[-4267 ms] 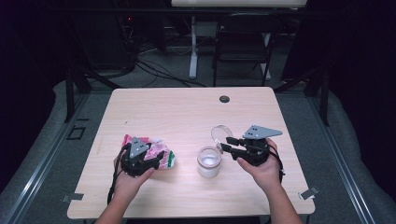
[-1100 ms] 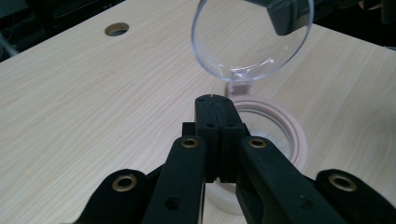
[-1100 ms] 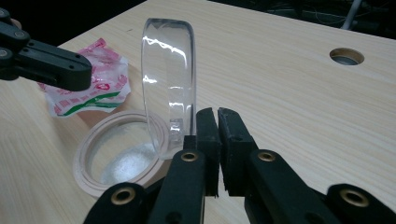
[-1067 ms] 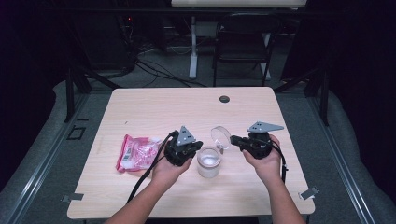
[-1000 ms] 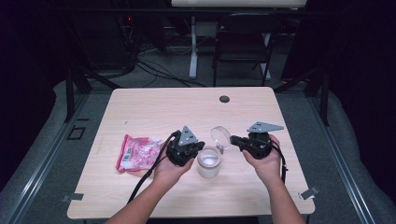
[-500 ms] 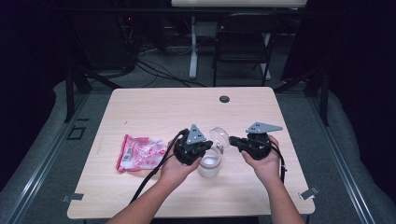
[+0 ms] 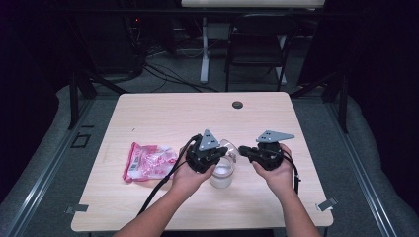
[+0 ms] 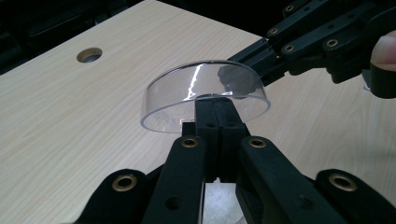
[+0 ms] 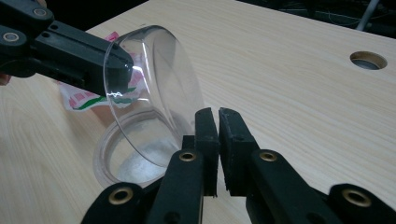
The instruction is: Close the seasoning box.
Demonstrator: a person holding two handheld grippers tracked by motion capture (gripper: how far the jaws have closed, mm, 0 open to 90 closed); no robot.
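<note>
Clear plastic lid, round and shallow, held in the air above the open jar near the table's front edge. Both grippers pinch its rim. In the left gripper view the left gripper has its jaws shut on the near wall of the lid, while the right gripper reaches in from the upper right and bites the far side. In the right gripper view the right gripper shows its jaws almost together with a narrow gap; the lid's edge appears to sit between them, though the contact itself is hidden behind the left-hand jaw. The left gripper clamps the opposite rim at upper left.

The lid is tilted, its open side turned toward the right gripper's camera and partly down toward the jar's mouth, which lies directly beneath and slightly behind it. White powder or grains show in the jar's bottom. The governing relation is that the lid's axis is not yet in line with the jar's upright axis; seating it likely calls for levelling the rim over the mouth. Both hands are about equally near the jar, one on each side. A pink packet lies on the table well to the left.
</note>
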